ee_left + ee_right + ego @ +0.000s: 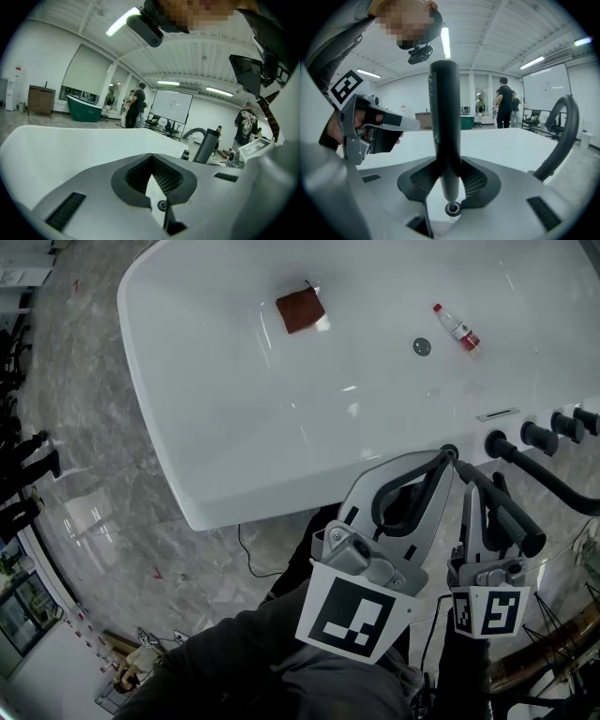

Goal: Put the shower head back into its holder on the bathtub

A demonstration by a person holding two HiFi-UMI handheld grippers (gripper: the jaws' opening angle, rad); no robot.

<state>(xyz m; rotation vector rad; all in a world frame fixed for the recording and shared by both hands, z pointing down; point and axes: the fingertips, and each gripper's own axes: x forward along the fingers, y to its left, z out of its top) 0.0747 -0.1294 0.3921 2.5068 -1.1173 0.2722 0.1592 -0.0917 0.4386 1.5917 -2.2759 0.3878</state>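
Right gripper view shows the right tool clamped on the shower head, upright, its tip just above the holder on the bathtub rim. The left tool is closed and empty. A slight tilt could catch the tip on the ring, missing the hole.

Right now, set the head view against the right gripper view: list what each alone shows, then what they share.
Head view only: the reddish-brown cloth, the small bottle and the drain inside the white bathtub. Right gripper view only: people standing beyond it. Both: the shower head clamped in the right tongs, the left gripper, the bathtub.
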